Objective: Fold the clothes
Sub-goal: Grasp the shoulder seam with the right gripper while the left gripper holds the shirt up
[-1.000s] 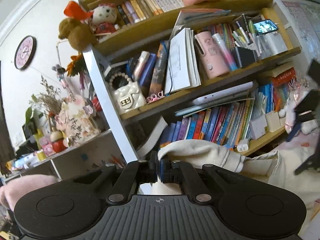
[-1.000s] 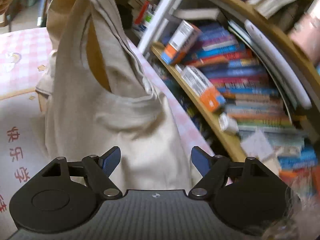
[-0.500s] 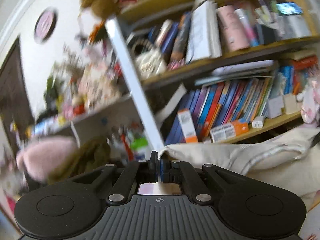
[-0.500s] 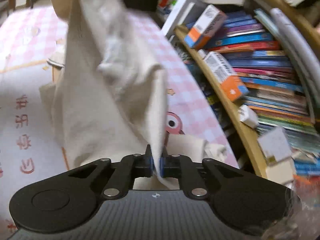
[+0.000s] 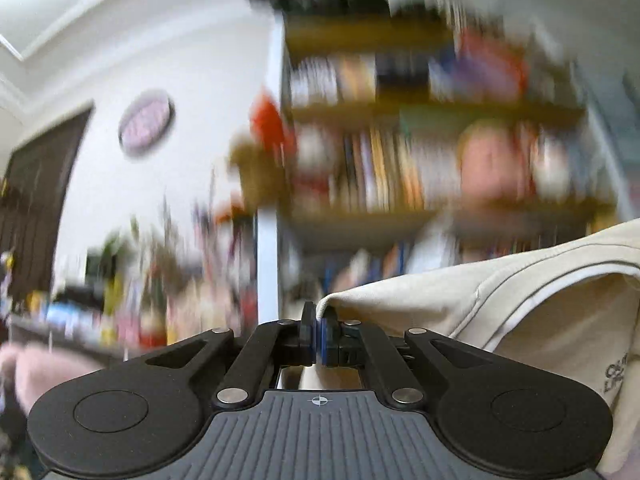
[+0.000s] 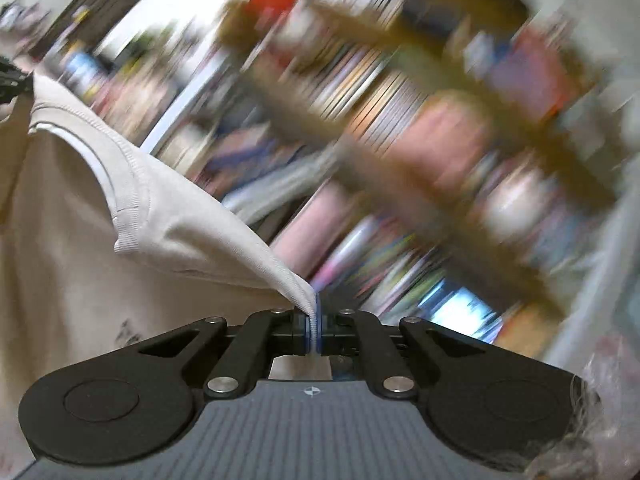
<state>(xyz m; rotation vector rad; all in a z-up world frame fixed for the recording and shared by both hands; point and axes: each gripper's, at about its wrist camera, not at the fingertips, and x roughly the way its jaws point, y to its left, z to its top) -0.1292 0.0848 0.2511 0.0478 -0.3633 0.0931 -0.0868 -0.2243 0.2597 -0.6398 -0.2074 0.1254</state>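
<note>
Black left gripper [image 5: 319, 330] and black right gripper [image 6: 316, 330] each pinch a shoulder of the cream cotton T-shirt [image 5: 520, 304], which hangs spread between them before a blurred wooden bookshelf [image 5: 420, 208]. Folding seems barely begun; every fold remains.

Blurred bookshelf [image 5: 420, 216]; white wall [image 5: 160, 52]

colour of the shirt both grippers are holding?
Cream/beige shirt, with a white inner stripe along the ribbed neckline; clearest in the right wrist view.
</note>
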